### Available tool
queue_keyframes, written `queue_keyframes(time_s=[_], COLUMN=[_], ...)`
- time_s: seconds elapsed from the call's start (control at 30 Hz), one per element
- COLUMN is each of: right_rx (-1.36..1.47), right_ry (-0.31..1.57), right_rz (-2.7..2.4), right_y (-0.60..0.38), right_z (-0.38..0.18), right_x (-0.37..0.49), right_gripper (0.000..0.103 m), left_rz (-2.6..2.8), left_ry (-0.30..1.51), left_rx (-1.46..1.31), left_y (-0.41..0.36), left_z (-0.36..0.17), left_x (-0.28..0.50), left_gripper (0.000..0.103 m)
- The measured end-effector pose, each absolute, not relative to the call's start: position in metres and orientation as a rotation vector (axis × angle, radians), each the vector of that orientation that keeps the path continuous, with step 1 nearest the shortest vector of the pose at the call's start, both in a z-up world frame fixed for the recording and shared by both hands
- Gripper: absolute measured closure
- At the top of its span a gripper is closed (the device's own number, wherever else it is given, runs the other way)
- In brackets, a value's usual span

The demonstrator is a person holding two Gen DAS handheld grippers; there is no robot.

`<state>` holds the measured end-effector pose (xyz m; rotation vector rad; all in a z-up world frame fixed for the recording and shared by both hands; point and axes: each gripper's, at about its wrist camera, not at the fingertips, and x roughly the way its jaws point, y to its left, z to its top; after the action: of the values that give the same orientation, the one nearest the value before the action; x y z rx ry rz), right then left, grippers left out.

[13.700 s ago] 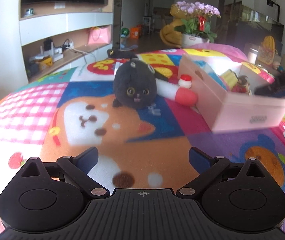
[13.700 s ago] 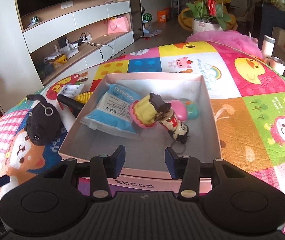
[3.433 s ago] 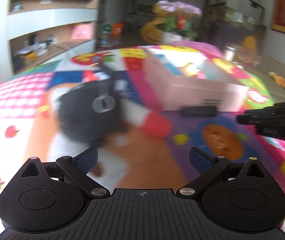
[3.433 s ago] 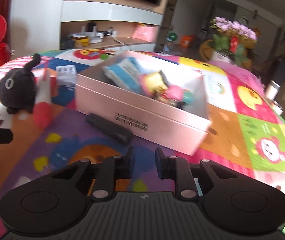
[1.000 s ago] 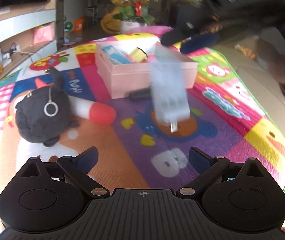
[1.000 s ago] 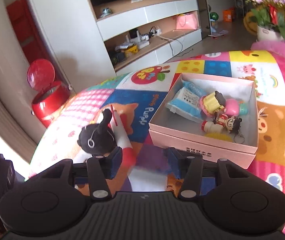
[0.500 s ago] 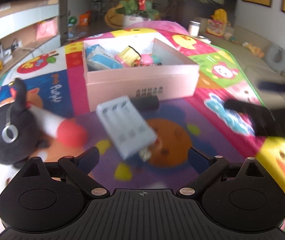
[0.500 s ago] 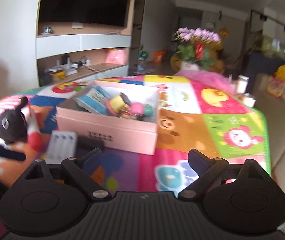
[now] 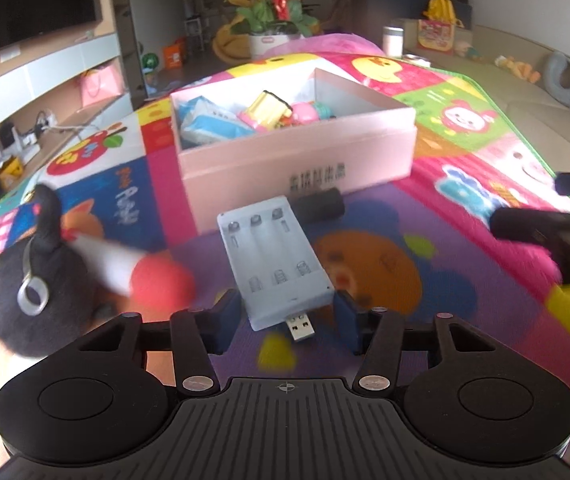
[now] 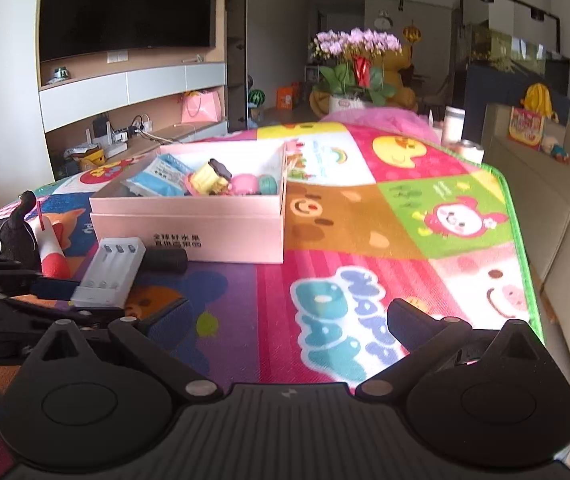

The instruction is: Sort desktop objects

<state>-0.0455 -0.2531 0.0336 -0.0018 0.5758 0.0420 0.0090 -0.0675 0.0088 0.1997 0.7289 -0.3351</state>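
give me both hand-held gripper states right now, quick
Left hand-held gripper: partly closed around the white battery charger, fingers either side; contact cannot be told.
Right hand-held gripper: wide open, holding nothing.

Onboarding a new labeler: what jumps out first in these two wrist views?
The white battery charger lies on the cartoon mat, USB plug toward the camera, between the fingers of the left gripper, which do not visibly touch it. Just behind it stands the pink box, open, holding a blue packet and small toys, with a black cylinder against its front wall. The black plush sits at left; the right gripper is wide open and empty.
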Motion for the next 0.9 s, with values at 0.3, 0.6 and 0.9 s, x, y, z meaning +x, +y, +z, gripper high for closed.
queue_keyframes(time_s=[0.3,0.6,0.9], right_rx=[0.078,0.074,-0.032], right_ry=[0.685,0.761,0.814], right_rz=[0.098,0.114,0.162], right_y=[-0.241,-0.225,-0.21], right_z=[0.012,0.003,0.008], right_x=[-0.039,-0.032,-0.011], right_gripper=[0.0,0.0,0.0], left_rz=[-0.319,-0.106,-0.121], left_ry=[0.749,0.708,0.718], left_rx=[0.193,0.131,0.044], left_y=[-0.024,0.009,0.023], left_z=[0.012,0.007,0.0], left_x=[-0.037,-0.007,-0.008], left_gripper=[0.027,0.011,0.004])
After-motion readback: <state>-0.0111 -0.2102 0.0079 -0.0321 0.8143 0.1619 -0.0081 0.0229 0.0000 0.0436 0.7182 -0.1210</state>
